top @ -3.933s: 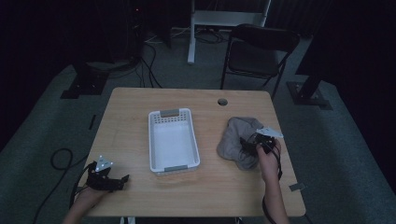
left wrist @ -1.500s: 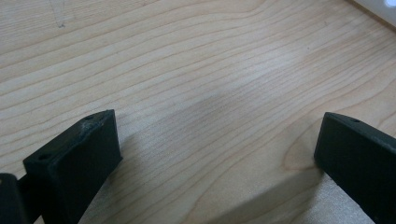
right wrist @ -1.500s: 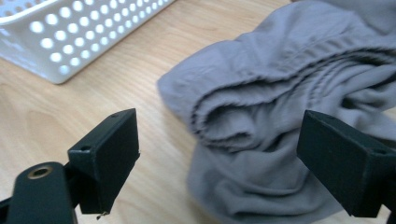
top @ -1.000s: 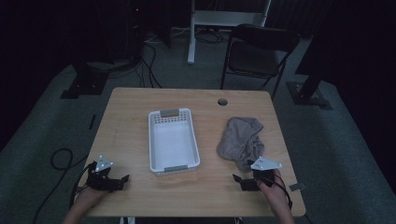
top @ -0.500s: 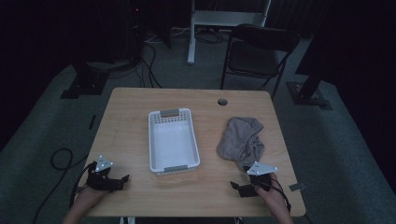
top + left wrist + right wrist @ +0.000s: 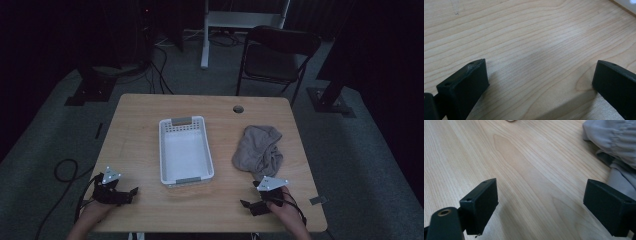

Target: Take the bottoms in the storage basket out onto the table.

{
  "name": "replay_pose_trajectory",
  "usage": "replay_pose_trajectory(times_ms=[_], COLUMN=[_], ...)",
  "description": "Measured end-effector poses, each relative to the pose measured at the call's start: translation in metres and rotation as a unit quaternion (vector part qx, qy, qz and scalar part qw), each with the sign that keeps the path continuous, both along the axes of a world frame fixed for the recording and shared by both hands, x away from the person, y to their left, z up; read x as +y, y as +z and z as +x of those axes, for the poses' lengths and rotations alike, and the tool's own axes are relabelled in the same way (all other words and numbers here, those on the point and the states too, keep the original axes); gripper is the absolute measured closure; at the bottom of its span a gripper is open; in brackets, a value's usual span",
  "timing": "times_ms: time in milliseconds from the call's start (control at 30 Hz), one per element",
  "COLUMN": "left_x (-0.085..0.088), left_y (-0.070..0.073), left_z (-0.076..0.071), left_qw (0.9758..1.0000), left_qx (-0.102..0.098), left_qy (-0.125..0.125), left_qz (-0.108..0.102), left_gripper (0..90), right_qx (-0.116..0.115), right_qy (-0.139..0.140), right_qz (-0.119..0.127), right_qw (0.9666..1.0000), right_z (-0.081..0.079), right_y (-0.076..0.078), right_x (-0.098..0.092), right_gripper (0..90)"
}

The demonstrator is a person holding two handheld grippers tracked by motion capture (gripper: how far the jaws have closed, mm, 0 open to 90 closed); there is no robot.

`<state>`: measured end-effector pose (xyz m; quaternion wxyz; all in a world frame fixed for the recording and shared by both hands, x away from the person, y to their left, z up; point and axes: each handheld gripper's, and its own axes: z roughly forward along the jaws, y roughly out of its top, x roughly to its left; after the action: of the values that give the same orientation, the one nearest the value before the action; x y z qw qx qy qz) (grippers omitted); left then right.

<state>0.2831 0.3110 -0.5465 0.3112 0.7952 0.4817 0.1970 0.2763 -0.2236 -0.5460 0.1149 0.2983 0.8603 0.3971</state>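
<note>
The grey cloth (image 6: pixel 259 148) is lying crumpled on the desk (image 6: pixel 135 135); it looks soft and light. A raised fold is looking easiest to pinch. Both the left tongs (image 6: pixel 131 193) and right tongs (image 6: pixel 246 205) are sitting wide open, holding nothing.

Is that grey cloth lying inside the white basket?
No, the grey cloth lies crumpled on the bare table to the right of the white basket, which holds nothing.
</note>
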Motion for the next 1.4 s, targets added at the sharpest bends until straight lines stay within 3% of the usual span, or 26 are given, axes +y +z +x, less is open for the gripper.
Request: replay_pose_trajectory(times_ms=[833, 1400], left_x=[0.000, 0.000], left_y=[0.000, 0.000], left_z=[0.000, 0.000], left_qw=[1.0000, 1.0000], left_qx=[0.000, 0.000], left_qy=[0.000, 0.000], left_qz=[0.000, 0.000], left_gripper=[0.7, 0.7], right_qx=[-0.005, -0.005], right_qy=[0.058, 0.056], right_qz=[-0.031, -0.031], right_qw=[0.9978, 0.9979], right_z=[0.001, 0.000], right_y=[-0.004, -0.004], right_x=[0.017, 0.016], right_gripper=[11.3, 11.3])
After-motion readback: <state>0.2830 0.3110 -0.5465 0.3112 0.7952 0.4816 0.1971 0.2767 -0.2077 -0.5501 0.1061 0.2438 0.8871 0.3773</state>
